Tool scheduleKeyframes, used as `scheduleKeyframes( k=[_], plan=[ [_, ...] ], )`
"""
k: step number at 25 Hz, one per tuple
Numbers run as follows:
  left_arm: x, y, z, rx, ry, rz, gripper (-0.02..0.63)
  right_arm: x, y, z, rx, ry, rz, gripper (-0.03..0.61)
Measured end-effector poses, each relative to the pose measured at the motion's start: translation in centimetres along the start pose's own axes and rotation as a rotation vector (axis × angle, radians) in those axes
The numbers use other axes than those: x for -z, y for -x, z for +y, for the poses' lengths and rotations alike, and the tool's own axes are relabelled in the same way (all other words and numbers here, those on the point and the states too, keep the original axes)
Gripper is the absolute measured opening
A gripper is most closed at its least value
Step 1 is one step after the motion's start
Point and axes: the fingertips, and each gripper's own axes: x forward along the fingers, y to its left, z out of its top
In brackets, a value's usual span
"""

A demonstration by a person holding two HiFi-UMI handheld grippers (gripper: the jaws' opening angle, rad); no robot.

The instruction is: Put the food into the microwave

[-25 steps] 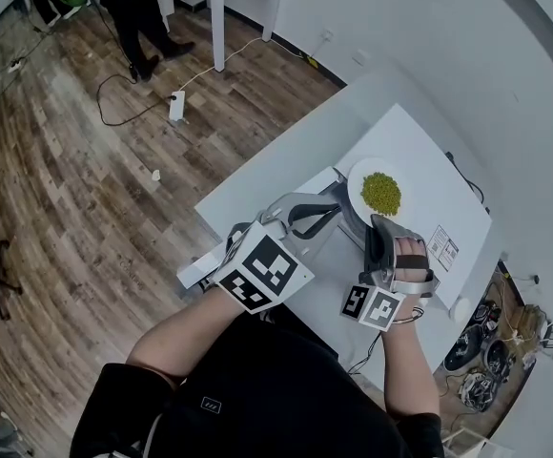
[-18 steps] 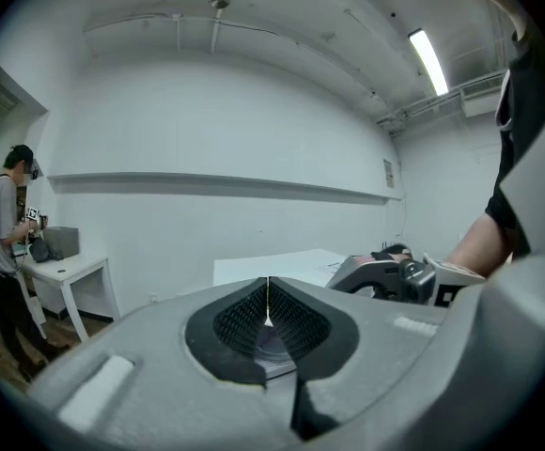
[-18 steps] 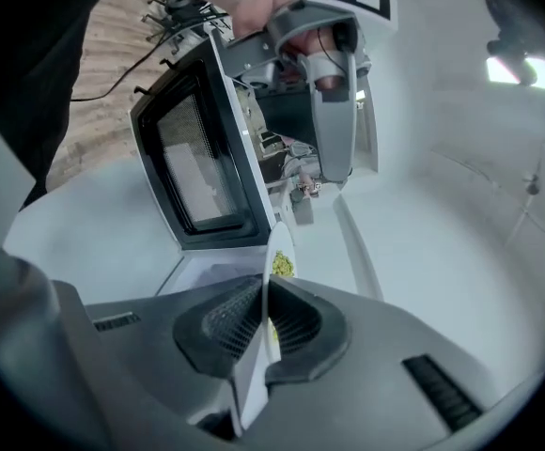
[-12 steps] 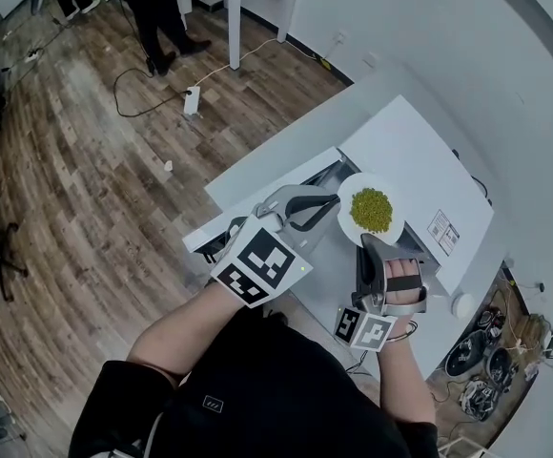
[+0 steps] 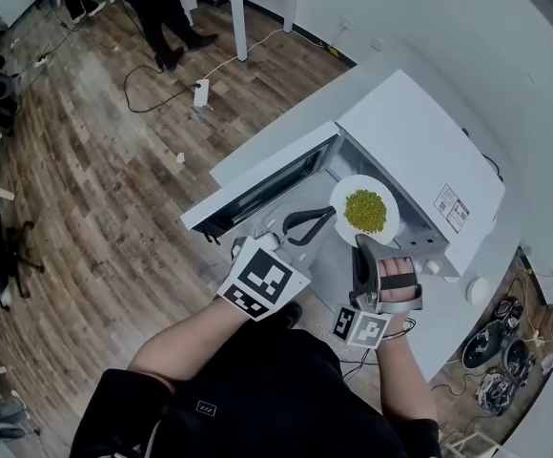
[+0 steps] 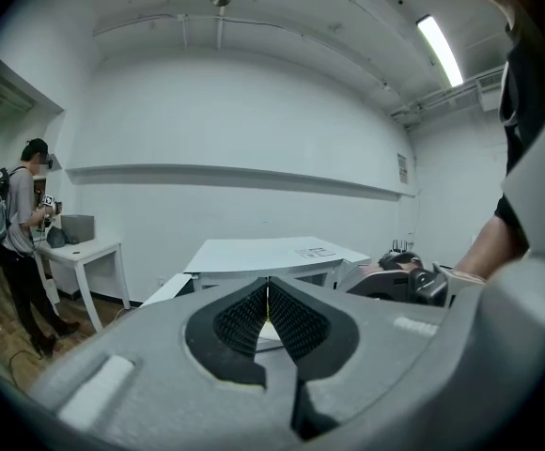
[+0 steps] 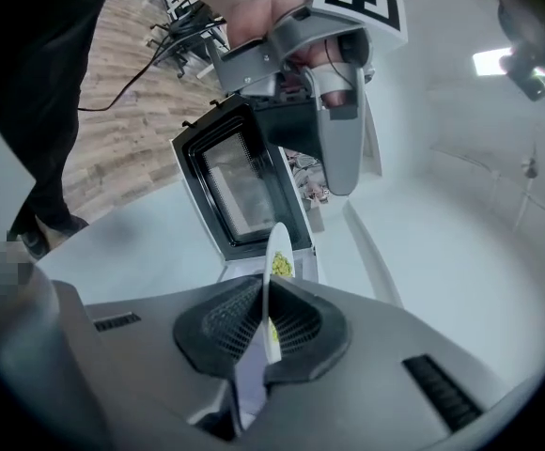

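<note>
The door (image 5: 257,191) is open; my right gripper (image 7: 265,322) clamps the plate (image 5: 362,208) at its 12 o'clock, probably not inside the microwave (image 5: 419,151) yet; left gripper (image 6: 269,313) clenched, empty.

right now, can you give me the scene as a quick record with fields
food: heap of green food on a round white plate
right claw: shut on the plate's near rim
left claw: jaws together, beside the plate's left rim; contact unclear
white microwave: door swung open
plate position: held at the microwave's open front, not set down
</note>
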Motion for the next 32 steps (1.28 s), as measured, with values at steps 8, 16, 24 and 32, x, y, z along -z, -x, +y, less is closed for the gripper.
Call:
scheduleKeyframes(
  k=[8,16,24,32],
  plan=[
    [4.2,-2.4,0.0,0.011,-0.006,0.015,0.011,3.5,-4.3,3.0,-0.035,0.005,0.058,0.024],
    [7.3,-5.3,1.2,0.026,0.017,0.008,0.011,7.7,-11.0,6.1,-0.075,-0.019,0.155,0.025],
    [9.0,-8.3,3.1,0.047,0.01,0.022,0.011,10.9,-14.9,7.5,-0.096,-0.081,0.254,0.025],
    [10.6,-10.8,2.1,0.11,0.021,0.066,0.011,11.3,-16.2,9.2,-0.212,-0.223,0.261,0.077]
  ],
)
